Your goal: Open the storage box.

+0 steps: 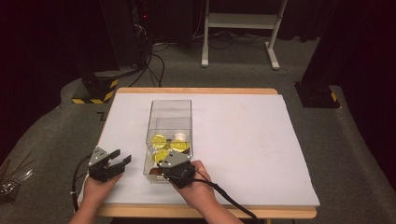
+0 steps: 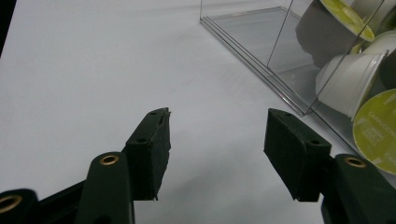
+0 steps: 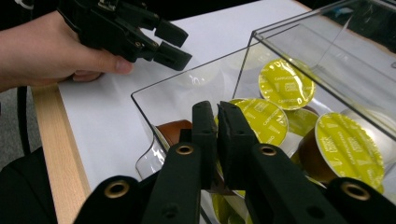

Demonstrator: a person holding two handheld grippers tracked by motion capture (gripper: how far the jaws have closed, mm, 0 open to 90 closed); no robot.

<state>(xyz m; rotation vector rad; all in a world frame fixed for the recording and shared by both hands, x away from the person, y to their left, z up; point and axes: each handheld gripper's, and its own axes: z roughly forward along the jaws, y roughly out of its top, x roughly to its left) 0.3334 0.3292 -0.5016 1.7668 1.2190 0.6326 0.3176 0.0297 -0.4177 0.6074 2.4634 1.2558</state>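
- White tabletop, near edge: clear box of yellow-lidded capsules.
- Right claw pinched shut, apparently on a capsule's rim; next, lift out.
- Left claw gapes empty.

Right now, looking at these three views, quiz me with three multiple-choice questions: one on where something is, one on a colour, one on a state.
1. Where is the left hand-held gripper?
A. Inside the clear box
B. Over the table, left of the clear box
C. Beyond the table's far edge

2. What colour are the capsule lids in the box?
A. Yellow
B. Red
C. Blue

3. How do the jaws of the right hand-held gripper stand?
A. Spread wide
B. Closed together
C. Clamped on the box wall

Answers:
1 B, since the high view shows it beside the box's left wall over the white surface.
2 A, since every lid facing the cameras is yellow.
3 B, since the right gripper view shows the two black jaws nearly meeting above the capsules.
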